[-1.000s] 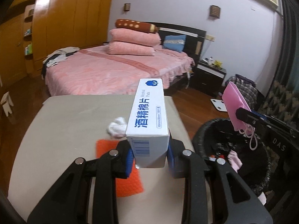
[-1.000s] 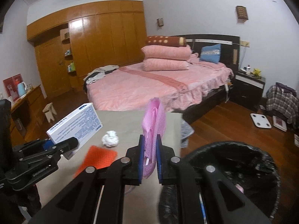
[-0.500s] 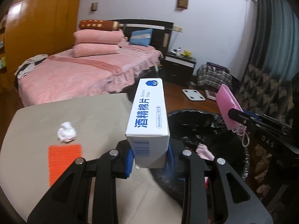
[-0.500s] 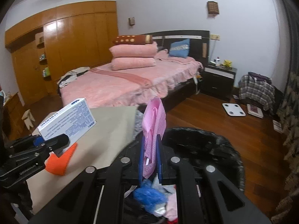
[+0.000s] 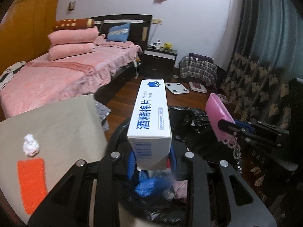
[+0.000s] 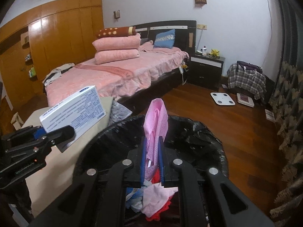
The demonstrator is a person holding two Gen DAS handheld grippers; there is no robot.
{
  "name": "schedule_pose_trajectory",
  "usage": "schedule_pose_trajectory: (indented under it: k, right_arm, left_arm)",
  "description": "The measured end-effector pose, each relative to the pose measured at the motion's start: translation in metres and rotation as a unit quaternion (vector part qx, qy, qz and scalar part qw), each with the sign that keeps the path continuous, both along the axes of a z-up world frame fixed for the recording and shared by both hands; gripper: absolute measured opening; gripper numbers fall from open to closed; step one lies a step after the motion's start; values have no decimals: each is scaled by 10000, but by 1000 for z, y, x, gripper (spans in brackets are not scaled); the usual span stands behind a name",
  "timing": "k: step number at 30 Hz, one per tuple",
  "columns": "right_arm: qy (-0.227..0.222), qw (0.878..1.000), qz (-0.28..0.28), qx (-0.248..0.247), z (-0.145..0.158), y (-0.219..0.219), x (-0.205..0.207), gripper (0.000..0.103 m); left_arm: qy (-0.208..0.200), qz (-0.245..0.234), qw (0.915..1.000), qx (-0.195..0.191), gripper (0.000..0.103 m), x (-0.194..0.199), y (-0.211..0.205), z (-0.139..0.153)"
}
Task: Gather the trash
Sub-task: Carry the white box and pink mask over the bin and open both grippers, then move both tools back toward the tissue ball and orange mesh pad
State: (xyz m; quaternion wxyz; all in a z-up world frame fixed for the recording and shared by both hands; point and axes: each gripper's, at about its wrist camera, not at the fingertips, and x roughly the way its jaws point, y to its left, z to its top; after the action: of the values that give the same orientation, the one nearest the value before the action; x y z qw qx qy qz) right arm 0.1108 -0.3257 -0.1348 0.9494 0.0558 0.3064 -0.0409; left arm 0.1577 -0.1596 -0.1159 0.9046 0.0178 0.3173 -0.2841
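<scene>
My left gripper is shut on a white and blue alcohol-pad box and holds it above the black-bagged trash bin. My right gripper is shut on a pink face mask, also above the bin. The bin holds blue, pink and red trash. Each gripper shows in the other's view: the right one with the mask, the left one with the box. A crumpled white tissue and an orange pad lie on the beige table.
A pink bed stands behind the table. A black nightstand, a plaid bag and two floor scales are at the back right. Curtains hang on the right. A grey cloth hangs off the table's edge.
Both grippers have swung right from over the table to above the bin, each still holding its item. The tissue and orange pad stay on the table.
</scene>
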Motion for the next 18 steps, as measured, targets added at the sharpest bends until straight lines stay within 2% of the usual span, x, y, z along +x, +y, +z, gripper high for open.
schedule_pose_trajectory:
  k: [2, 3, 4, 5, 6, 7, 9, 11, 12, 15, 18]
  right_arm:
    - [20, 9999, -99, 11, -4, -5, -1, 21]
    - [12, 9999, -128, 13, -4, -7, -1, 28]
    - [1, 9998, -180, 5, -6, -9, -2, 33]
    - [-4, 9998, -207, 7, -6, -11, -2, 41]
    - [-14, 9997, -236, 21, -7, -13, -3, 45]
    - [-19, 9997, -255, 29, -7, -15, -4, 48]
    - [-60, 9995, -306, 21, -8, -19, -6, 63]
    - [-74, 9995, -301, 15, -8, -18, -8, 69]
    - [-100, 9995, -305, 11, -7, -18, -9, 78]
    - [-194, 9993, -317, -26, -3, -13, -10, 94]
    - [-241, 9995, -222, 2, 1, -5, -11, 97]
  left_arm:
    - [56, -119, 9999, -6, 32, 3, -8, -2]
    - [75, -180, 9998, -68, 40, 4, -10, -3]
    - [118, -257, 9995, -126, 56, 4, -11, -5]
    - [114, -272, 9994, -167, 61, 4, -10, -5]
    - [82, -277, 9994, -209, 65, 3, -8, -5]
    - [63, -290, 9993, -225, 66, 3, -7, -5]
    - [35, -226, 9995, -200, 70, 2, -3, -5]
    - [49, -146, 9997, -197, 71, 3, 1, -5]
    - [43, -86, 9998, -182, 74, 4, 6, -4]
    - [-14, 184, 9998, -125, 82, 2, 28, -3]
    - [-78, 453, 9989, -76, 90, 2, 49, 2]
